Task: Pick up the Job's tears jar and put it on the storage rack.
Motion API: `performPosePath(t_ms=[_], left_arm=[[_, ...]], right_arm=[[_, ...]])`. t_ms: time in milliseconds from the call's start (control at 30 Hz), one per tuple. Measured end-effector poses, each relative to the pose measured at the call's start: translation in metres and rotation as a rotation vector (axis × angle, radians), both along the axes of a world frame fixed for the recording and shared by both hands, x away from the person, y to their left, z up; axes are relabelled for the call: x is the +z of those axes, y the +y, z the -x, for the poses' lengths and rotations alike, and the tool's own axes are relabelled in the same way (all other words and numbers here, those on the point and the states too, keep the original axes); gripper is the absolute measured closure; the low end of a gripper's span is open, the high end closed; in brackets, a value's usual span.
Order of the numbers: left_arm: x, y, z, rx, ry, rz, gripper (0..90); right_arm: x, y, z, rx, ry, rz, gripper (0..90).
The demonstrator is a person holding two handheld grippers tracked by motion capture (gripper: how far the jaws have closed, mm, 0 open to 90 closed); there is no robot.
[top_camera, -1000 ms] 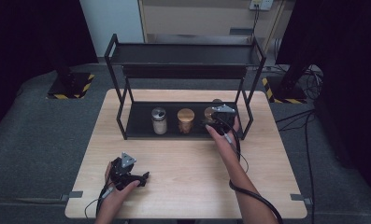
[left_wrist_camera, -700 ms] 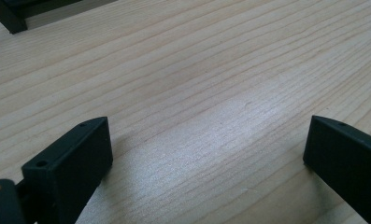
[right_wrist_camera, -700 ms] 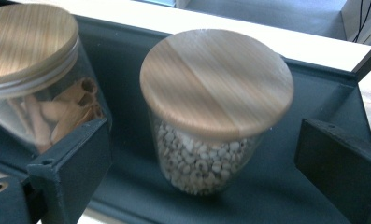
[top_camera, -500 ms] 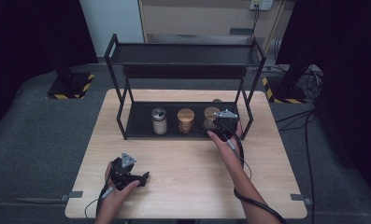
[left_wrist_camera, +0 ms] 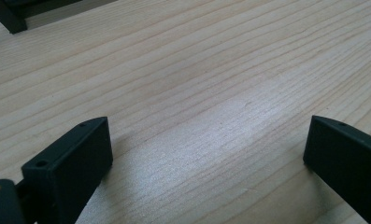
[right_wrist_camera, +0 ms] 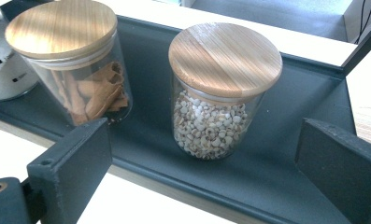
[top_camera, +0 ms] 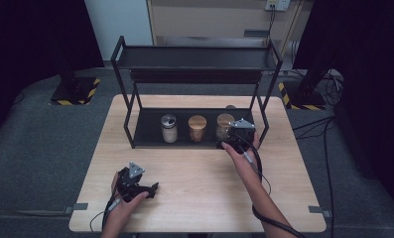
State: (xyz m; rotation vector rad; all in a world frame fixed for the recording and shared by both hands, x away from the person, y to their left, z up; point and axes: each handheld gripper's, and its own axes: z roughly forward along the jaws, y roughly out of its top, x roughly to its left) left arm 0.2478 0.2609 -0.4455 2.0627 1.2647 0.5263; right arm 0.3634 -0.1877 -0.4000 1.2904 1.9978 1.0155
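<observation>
Backed off slightly, the right gripper (right_wrist_camera: 204, 154) gapes empty before the bean jar (right_wrist_camera: 218, 93); left gripper (left_wrist_camera: 206, 154) spread, idle; retreat level, avoiding the rack (top_camera: 135, 126).

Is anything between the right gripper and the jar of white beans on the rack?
Nothing visible. The right gripper is open, facing the bean jar; only the rack's low front lip lies between them.
</observation>
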Motion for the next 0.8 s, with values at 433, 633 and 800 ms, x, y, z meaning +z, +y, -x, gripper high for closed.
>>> performPosePath(t_ms=[433, 633, 800], left_arm=[[0.000, 0.000, 0.000, 0.000, 0.000, 0.000, 0.0], [0.000, 0.000, 0.000, 0.001, 0.001, 0.000, 0.0], [0.000, -0.001, 0.000, 0.001, 0.001, 0.000, 0.0]], right_arm=[[-0.001, -0.005, 0.012, 0.011, 0.021, -0.003, 4.6], [-0.002, -0.009, 0.018, 0.015, 0.019, -0.009, 4.7], [-0.001, -0.011, 0.021, 0.022, 0.021, -0.008, 4.7]])
